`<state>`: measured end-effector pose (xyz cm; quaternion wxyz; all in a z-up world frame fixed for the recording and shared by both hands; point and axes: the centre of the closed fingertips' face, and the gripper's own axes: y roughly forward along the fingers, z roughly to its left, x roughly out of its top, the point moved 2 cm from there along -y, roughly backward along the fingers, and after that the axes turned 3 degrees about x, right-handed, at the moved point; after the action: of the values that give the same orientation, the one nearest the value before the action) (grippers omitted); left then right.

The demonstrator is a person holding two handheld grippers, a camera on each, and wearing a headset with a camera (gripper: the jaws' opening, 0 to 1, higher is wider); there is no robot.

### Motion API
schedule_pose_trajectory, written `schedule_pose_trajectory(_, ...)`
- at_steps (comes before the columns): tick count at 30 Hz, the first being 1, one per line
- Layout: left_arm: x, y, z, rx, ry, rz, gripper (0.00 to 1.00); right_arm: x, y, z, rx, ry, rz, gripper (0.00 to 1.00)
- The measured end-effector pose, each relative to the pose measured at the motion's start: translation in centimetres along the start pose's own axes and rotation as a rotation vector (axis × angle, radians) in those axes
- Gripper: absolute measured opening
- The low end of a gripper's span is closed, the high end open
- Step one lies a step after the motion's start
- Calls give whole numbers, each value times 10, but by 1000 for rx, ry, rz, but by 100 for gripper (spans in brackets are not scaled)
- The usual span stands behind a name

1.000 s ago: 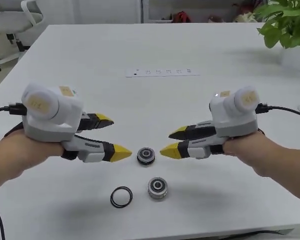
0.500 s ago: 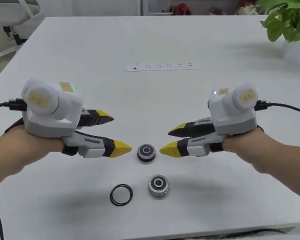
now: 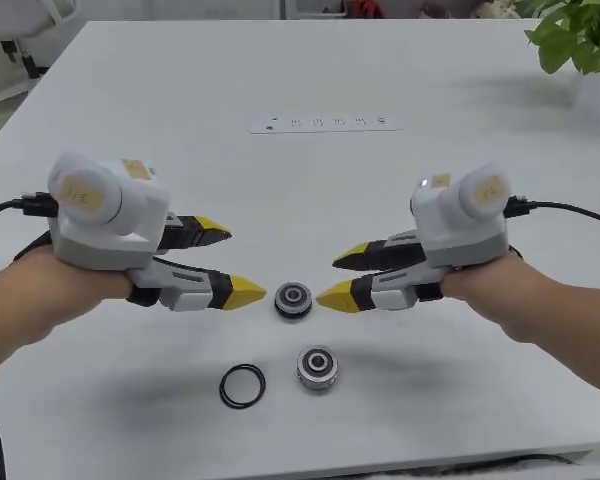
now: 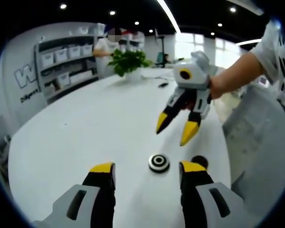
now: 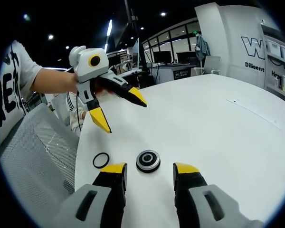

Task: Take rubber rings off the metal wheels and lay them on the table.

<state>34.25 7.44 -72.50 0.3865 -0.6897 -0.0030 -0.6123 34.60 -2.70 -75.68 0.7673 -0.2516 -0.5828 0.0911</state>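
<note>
One thin black rubber ring [image 3: 221, 386] lies on the white table [image 3: 310, 60] at lower centre beside a bare silver metal wheel [image 3: 317, 366], while the dark-rimmed metal wheel [image 3: 293, 299] mid-frame, apparently not yet stripped, sits between the wide-open left gripper [image 3: 242, 263] and right gripper [image 3: 329, 280]

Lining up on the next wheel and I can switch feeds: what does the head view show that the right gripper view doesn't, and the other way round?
Head view adds: a second, silver-rimmed wheel nearer the person, the right gripper seen whole, a socket strip set in the table, and a plant. Right gripper view adds: a mesh chair beside the table and monitors in the background. Both show the black-rimmed wheel just ahead of the right gripper's open jaws, the loose rubber ring lying flat, and the left gripper, open.
</note>
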Motion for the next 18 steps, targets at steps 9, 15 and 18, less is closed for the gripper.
schedule_pose_trajectory(9, -4, 7, -1, -9, -6, 5, 54, -3, 4, 0, 2, 0, 5, 36)
schedule_pose_trajectory(15, -6, 12, -3, -16, -8, 9, 53, -7, 6, 0, 0, 9, 3, 35)
schedule_pose_trajectory(18, -7, 14, -4, -19, -9, 11, 52, -9, 8, 0, 2, 12, 4, 35)
